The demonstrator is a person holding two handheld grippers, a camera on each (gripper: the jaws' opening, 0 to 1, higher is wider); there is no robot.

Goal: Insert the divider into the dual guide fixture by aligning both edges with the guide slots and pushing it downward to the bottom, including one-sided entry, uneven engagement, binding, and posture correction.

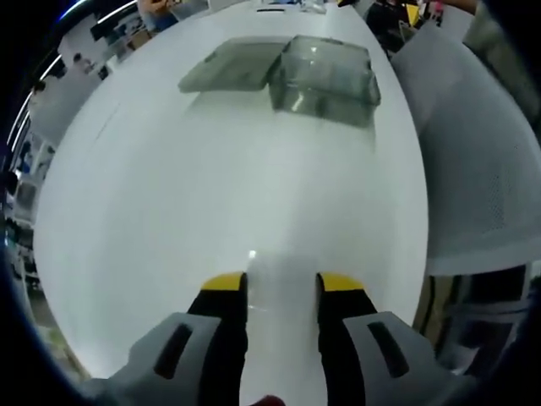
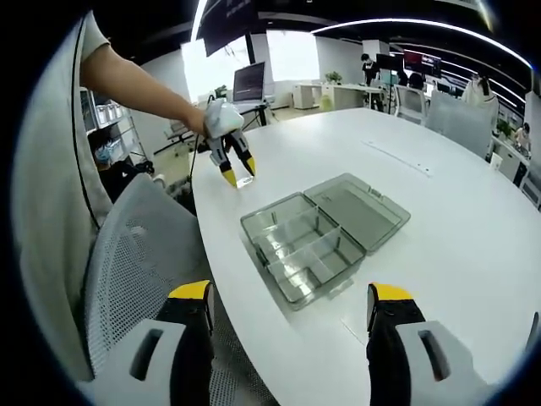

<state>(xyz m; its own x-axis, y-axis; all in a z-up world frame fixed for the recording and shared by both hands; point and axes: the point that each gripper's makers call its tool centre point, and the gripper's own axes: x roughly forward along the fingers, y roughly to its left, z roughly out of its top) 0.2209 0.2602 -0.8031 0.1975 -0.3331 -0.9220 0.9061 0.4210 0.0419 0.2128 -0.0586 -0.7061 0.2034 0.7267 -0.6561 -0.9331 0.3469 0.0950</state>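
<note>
A clear grey plastic box [image 2: 297, 251] with inner slots lies on the white table [image 2: 439, 194], its lid [image 2: 359, 207] folded open beside it. My right gripper [image 2: 289, 296] hovers above the box's near end, open wide and holding nothing. Across the table edge, my left gripper [image 2: 233, 167] points down at the tabletop with a small clear divider [image 2: 245, 180] at its tips. In the left gripper view the box [image 1: 328, 74] and lid [image 1: 232, 66] lie far ahead. There my left gripper [image 1: 283, 283] is shut on the clear divider [image 1: 283, 321] between its jaws.
A grey mesh chair [image 2: 139, 245] stands at the table edge near the person's arm [image 2: 144, 85]; it also shows as the mesh chair [image 1: 473, 152] on the right. Desks and monitors [image 2: 249, 83] fill the office behind. Bare white table [image 1: 211, 194] lies between left gripper and box.
</note>
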